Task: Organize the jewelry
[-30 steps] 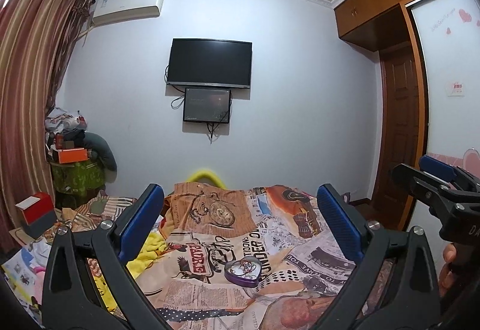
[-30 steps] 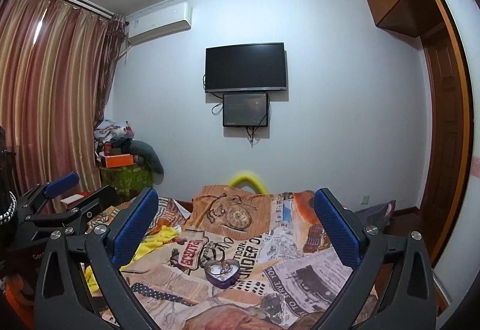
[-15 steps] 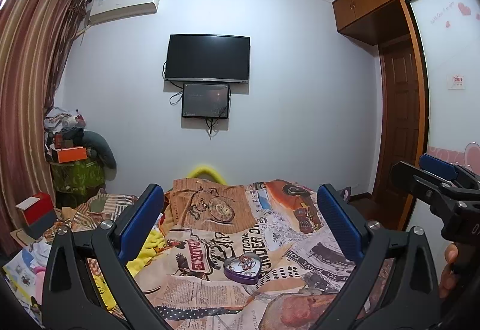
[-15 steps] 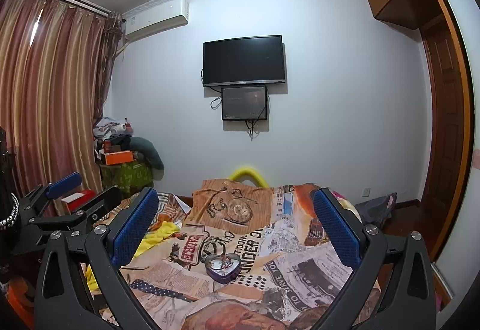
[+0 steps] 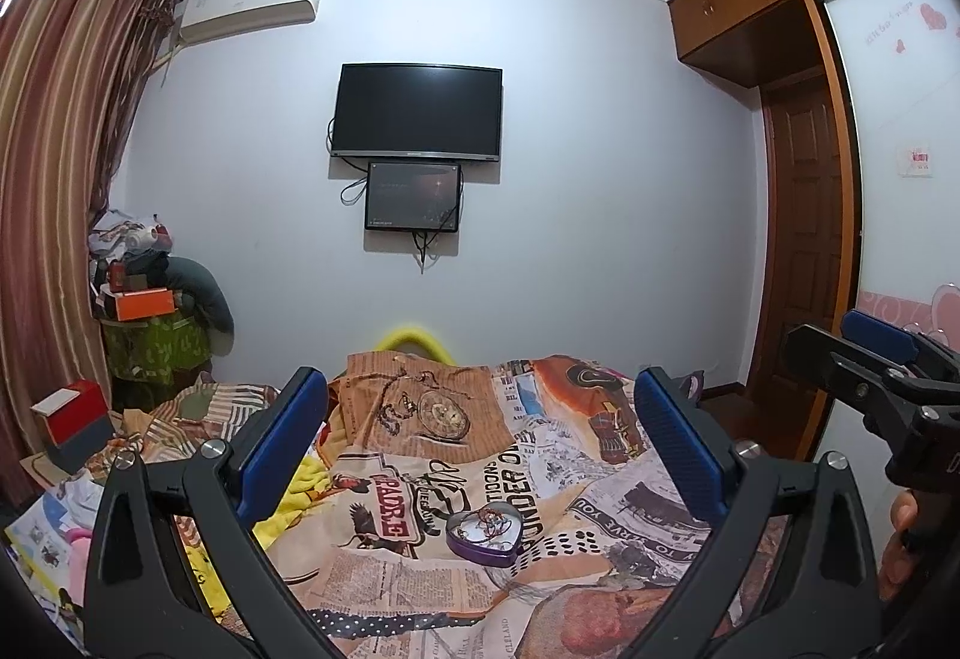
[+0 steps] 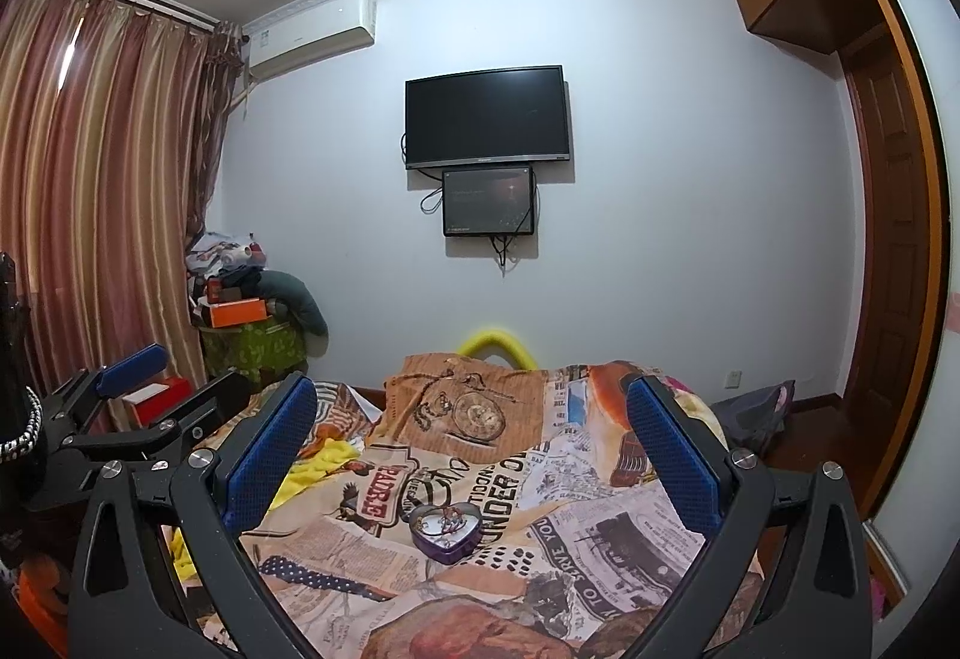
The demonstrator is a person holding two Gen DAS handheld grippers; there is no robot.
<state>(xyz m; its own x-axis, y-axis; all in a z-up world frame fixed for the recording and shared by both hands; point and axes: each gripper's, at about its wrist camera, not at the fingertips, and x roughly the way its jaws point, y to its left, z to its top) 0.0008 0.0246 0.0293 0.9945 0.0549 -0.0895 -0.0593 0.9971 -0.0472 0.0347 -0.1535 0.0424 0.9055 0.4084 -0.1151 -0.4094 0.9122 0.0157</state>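
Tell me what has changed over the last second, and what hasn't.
Both cameras have tipped slightly downward: the wall TV and the bedspread sit a little higher in each view than before. Nothing was gripped or released. The left gripper and right gripper stay wide open and empty, and the purple heart-shaped tin with jewelry in it rests in the same spot on the bedspread.

Open bedspread [image 5: 420,569] surrounds the heart-shaped tin [image 5: 485,530] on all sides; clutter lies only along the far-left edge, by the red box [image 5: 75,419].
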